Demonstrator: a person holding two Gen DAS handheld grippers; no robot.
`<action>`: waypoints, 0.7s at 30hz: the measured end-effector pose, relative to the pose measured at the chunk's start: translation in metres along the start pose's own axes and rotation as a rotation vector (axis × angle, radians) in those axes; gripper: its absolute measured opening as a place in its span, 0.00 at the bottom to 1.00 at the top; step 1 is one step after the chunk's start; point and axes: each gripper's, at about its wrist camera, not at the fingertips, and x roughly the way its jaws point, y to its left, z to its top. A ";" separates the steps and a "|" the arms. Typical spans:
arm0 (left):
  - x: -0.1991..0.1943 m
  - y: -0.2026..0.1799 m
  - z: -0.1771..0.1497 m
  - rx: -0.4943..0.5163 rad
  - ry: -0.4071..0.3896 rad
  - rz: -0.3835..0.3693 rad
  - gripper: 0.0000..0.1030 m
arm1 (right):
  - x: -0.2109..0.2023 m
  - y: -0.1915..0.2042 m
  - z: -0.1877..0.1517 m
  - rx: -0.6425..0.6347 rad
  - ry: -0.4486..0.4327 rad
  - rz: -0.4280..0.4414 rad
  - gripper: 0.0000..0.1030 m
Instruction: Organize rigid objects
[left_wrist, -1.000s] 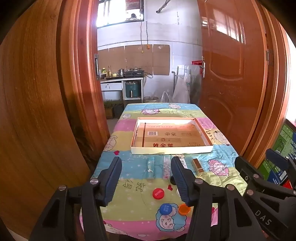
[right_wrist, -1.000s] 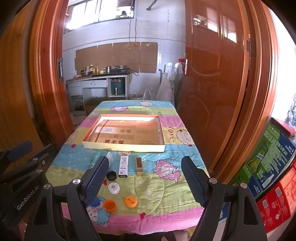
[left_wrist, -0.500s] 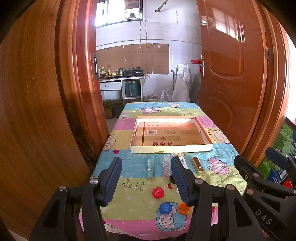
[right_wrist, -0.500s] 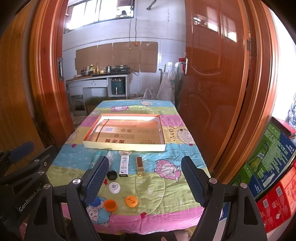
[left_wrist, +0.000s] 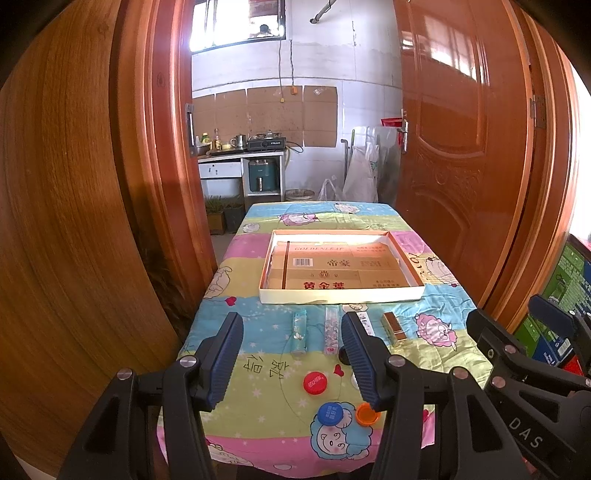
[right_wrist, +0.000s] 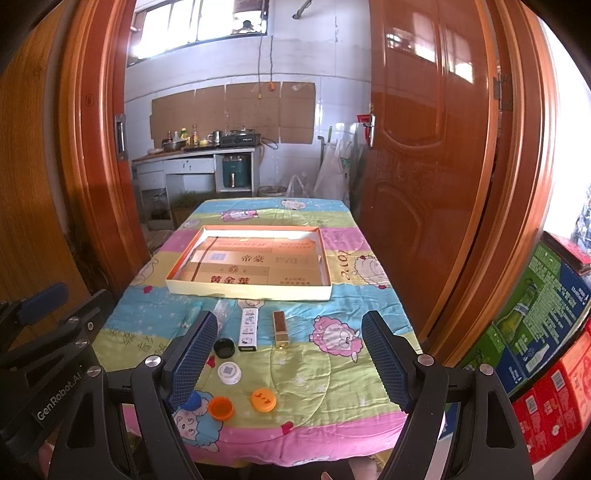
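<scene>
A shallow cardboard tray (left_wrist: 340, 296) (right_wrist: 247, 291) lies mid-table on a patterned cloth. In front of it lie lighters in a row: a teal lighter (left_wrist: 298, 332), a clear glittery lighter (left_wrist: 331, 329), a white lighter (right_wrist: 248, 329) and a gold lighter (left_wrist: 393, 326) (right_wrist: 279, 328). Nearer me lie bottle caps: a red cap (left_wrist: 315, 382), a blue cap (left_wrist: 330, 413), orange caps (right_wrist: 221, 408) (right_wrist: 263, 400), a white cap (right_wrist: 229, 371) and a black cap (right_wrist: 224, 348). My left gripper (left_wrist: 291, 354) and right gripper (right_wrist: 288, 354) are open and empty, held above the near table edge.
Wooden doors (left_wrist: 461, 147) and frames (left_wrist: 155, 147) flank the table. Stacked printed cartons (right_wrist: 546, 332) stand at the right. A kitchen counter (right_wrist: 195, 155) with pots is beyond the table's far end.
Both views have shifted only slightly; the left gripper has crept a little. Nothing on the table has moved and both grippers stay open.
</scene>
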 end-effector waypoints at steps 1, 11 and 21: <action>0.000 0.000 -0.001 0.001 0.000 -0.002 0.54 | 0.000 0.000 0.000 0.000 0.001 0.002 0.79; 0.010 0.006 0.000 -0.008 0.019 -0.005 0.54 | 0.008 0.001 0.000 0.000 0.013 0.008 0.79; 0.024 0.021 -0.001 -0.049 0.040 -0.007 0.54 | 0.019 -0.004 -0.002 0.017 0.030 -0.001 0.79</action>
